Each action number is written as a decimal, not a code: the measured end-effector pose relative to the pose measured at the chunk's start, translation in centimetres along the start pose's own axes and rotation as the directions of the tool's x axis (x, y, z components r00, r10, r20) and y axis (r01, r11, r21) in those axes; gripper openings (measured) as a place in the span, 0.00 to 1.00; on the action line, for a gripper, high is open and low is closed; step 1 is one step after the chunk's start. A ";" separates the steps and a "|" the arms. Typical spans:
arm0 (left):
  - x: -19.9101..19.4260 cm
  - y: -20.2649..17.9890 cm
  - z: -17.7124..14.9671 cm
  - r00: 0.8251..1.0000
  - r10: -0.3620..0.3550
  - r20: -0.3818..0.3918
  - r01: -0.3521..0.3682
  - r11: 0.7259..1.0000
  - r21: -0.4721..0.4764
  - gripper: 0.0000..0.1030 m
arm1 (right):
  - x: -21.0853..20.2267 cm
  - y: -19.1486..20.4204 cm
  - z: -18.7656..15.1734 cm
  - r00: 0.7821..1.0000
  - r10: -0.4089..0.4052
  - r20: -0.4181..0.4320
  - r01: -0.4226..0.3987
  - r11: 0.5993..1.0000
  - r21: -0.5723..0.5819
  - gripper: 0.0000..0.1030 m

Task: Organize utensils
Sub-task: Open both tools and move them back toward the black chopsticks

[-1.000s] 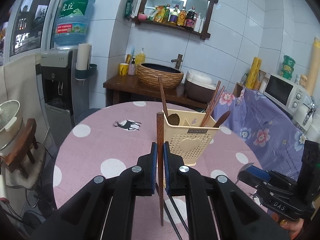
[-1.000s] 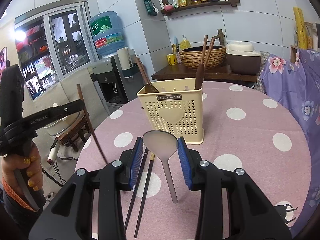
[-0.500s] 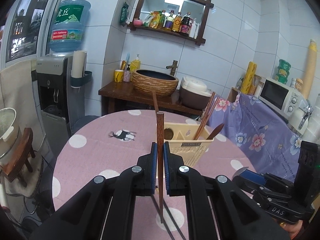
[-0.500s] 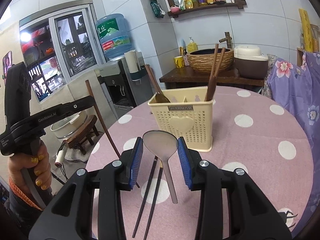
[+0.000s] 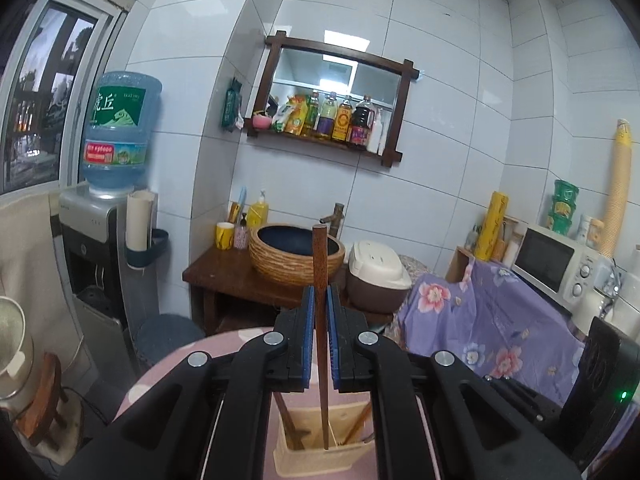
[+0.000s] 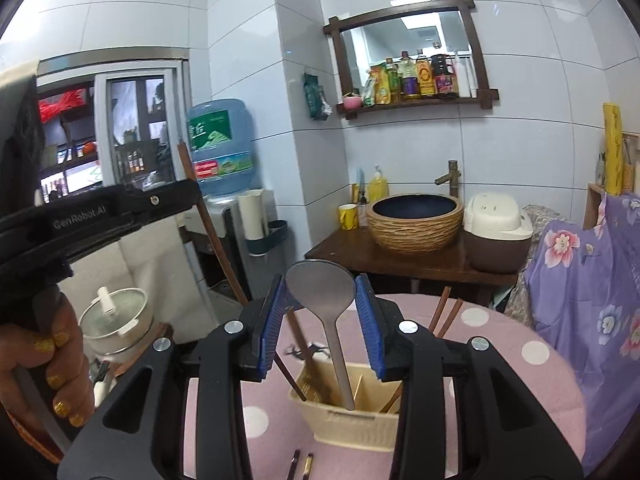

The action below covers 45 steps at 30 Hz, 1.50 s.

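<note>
My left gripper (image 5: 319, 300) is shut on a brown wooden chopstick (image 5: 320, 264), held upright with its lower tip inside the cream utensil basket (image 5: 304, 456). My right gripper (image 6: 322, 300) is shut on a metal spoon (image 6: 322, 292), bowl up, its handle end hanging over the basket (image 6: 352, 424). The left gripper with its chopstick (image 6: 208, 220) also shows at the left of the right wrist view. The basket holds wooden chopsticks (image 6: 446, 314) and a wooden spoon.
The basket stands on a round pink polka-dot table (image 6: 520, 360). Two dark chopsticks (image 6: 300, 462) lie on the table in front of the basket. A purple floral cloth (image 6: 592, 280) is at the right; a side table with a woven basin (image 6: 414, 216) is behind.
Both grippers have risen and moved forward over the basket. The chopstick's tip now reaches into the basket, and the spoon's handle hangs over it.
</note>
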<state>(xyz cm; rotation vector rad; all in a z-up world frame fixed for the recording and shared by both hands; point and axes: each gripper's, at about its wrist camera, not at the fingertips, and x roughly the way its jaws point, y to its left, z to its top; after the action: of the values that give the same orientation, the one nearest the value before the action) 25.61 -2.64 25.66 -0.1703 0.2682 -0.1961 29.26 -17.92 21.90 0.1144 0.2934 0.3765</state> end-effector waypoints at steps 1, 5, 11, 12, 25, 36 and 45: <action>0.5 -0.1 -0.1 1.000 0.004 0.000 -0.004 1.000 0.007 0.07 | 0.7 -0.1 -0.2 1.000 -0.013 -0.005 0.013 1.000 -0.003 0.36; 3.0 -0.1 -2.2 0.999 0.012 -0.044 -0.011 1.000 0.019 0.07 | 3.5 -0.6 -2.7 0.998 -0.047 -0.047 0.046 0.999 -0.007 0.36; 5.5 0.6 -6.6 0.992 0.029 -0.121 -0.026 0.999 0.028 0.07 | 6.3 -1.2 -6.7 0.988 -0.081 -0.128 0.080 0.997 -0.013 0.36; 5.8 0.7 -7.1 0.991 0.034 -0.128 -0.029 0.999 0.034 0.07 | 6.6 -1.2 -7.3 0.987 -0.091 -0.134 0.089 0.996 -0.023 0.36; 8.3 2.8 -12.0 0.966 0.031 -0.256 -0.030 1.000 0.006 0.07 | 8.5 -1.2 -11.4 0.973 -0.123 -0.194 0.111 0.991 -0.075 0.36; 2.2 4.3 -13.0 0.985 0.003 -0.174 -0.010 0.999 -0.037 0.62 | 3.2 0.2 -13.5 0.976 -0.150 -0.156 0.130 0.983 -0.131 0.58; -1.5 7.6 -21.8 0.939 0.165 -0.302 -0.181 0.983 -0.027 0.70 | 1.1 2.7 -21.7 0.908 -0.120 -0.402 0.078 0.990 -0.119 0.56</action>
<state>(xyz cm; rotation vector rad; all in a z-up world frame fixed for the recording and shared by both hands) 19.38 2.01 3.90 -0.1694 0.5889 -0.0385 22.73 -13.75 1.39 -0.0815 0.6921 0.3107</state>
